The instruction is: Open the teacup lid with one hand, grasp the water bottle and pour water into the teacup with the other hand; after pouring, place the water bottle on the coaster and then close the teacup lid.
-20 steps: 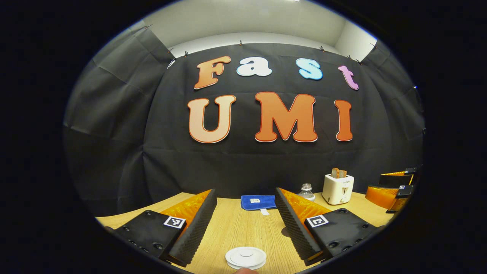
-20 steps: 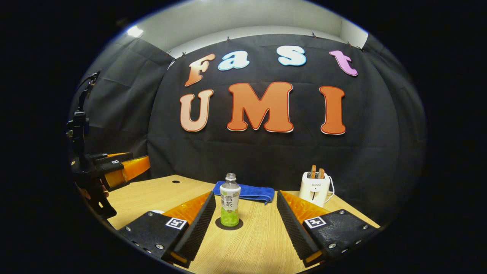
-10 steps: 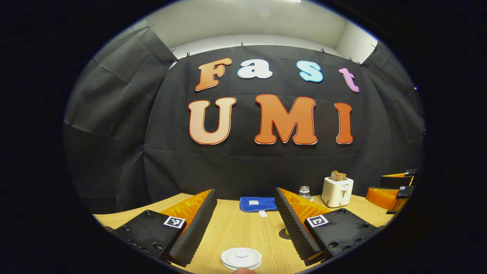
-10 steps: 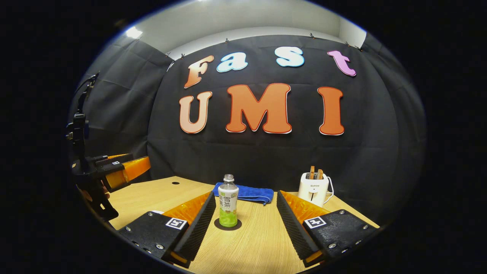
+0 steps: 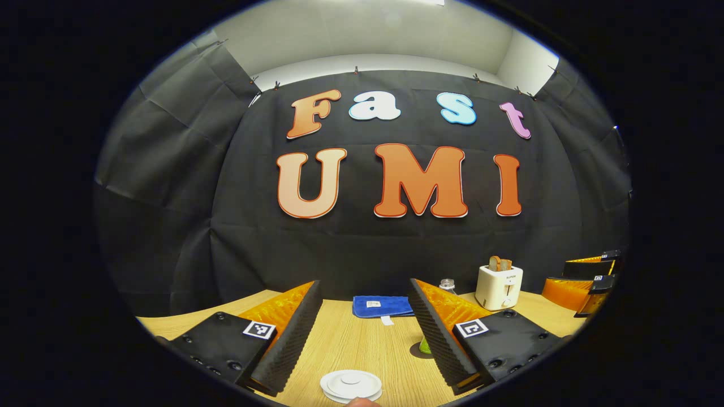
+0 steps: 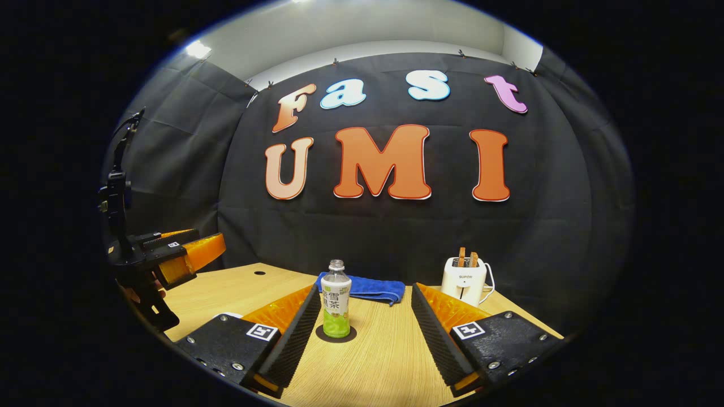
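Observation:
The teacup's white round lid [image 5: 350, 385] lies flat at the bottom edge of the left gripper view, just below my open left gripper [image 5: 365, 284], whose fingers hold nothing. The water bottle [image 6: 336, 308], clear with green liquid, stands upright on a dark round coaster [image 6: 336, 334] on the wooden table. My right gripper [image 6: 365, 288] is open around empty air, and the bottle stands by its left finger without touching it. In the left gripper view the bottle's cap [image 5: 447, 284] peeks over the right finger. The left gripper [image 6: 206, 254] hangs at the left of the right gripper view.
A white toaster [image 6: 465, 278] with bread slices stands at the back right of the table. A folded blue cloth [image 6: 367, 287] lies by the back wall behind the bottle. The right gripper [image 5: 565, 277] shows at the far right of the left gripper view. A small hole [image 6: 259, 272] marks the tabletop.
Both views have drifted slightly: the lid has slid lower and left in the left gripper view, and the bottle has shifted left and a little farther off. Both grippers have stayed open.

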### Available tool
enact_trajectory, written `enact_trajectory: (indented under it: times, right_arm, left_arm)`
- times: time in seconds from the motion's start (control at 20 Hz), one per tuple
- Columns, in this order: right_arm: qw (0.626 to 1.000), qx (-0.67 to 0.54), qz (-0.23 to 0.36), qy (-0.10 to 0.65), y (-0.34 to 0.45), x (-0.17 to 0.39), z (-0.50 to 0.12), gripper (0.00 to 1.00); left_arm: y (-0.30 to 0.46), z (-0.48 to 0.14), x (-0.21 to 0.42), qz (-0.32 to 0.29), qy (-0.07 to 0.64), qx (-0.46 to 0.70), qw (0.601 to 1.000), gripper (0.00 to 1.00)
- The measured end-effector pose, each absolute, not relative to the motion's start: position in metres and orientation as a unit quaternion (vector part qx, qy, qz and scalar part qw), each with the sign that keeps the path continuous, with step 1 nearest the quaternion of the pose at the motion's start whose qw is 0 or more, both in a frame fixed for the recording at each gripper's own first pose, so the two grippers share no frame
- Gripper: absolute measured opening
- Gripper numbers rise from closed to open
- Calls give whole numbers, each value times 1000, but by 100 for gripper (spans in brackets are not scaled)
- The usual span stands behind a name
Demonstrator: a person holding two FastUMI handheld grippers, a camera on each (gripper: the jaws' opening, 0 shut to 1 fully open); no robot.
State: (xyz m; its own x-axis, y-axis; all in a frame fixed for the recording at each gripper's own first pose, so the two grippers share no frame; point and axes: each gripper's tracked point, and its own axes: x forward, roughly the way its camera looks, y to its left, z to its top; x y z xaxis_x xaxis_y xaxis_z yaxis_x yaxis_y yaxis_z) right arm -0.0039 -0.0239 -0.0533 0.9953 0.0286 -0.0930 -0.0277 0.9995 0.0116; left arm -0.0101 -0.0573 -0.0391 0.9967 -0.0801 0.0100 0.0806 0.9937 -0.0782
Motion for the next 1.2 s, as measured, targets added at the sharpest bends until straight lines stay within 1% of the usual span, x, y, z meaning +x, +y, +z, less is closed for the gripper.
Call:
enact_trajectory:
  times: [0.3, 0.35, 0.4, 0.75, 0.8, 0.85, 1.05, 1.1, 1.15, 1.2]
  right_arm:
    - [999, 7, 1, 49, -32, -2, -54, 96]
    - [999, 4, -2, 50, -33, -2, -54, 96]
    - [999, 3, -7, 50, -36, -4, -53, 96]
    - [999, 0, -19, 51, -45, -10, -51, 96]
    - [999, -2, -21, 50, -46, -10, -51, 96]
    - [998, -5, -22, 50, -46, -11, -51, 96]
    - [998, -7, -24, 52, -46, -14, -50, 96]
    - [998, -6, -24, 52, -46, -15, -49, 96]
    - [998, -6, -25, 52, -47, -16, -48, 96]
    - [998, -7, -24, 51, -47, -17, -47, 96]
  left_arm:
    - [-55, -39, -7, -36, -13, -40, 998, 100]
    - [-54, -38, -5, -34, -15, -42, 998, 96]
    - [-54, -39, -3, -33, -16, -43, 998, 100]
    - [-57, -50, 2, -29, -2, -61, 998, 100]
    - [-58, -51, 2, -31, 0, -62, 998, 96]
    - [-58, -51, 3, -29, 1, -61, 998, 99]
    - [-63, -53, 4, -36, 10, -50, 998, 99]
    - [-63, -54, 4, -37, 12, -48, 998, 96]
    - [-63, -53, 4, -38, 13, -47, 998, 99]
    - [-63, -51, 2, -38, 12, -46, 998, 100]
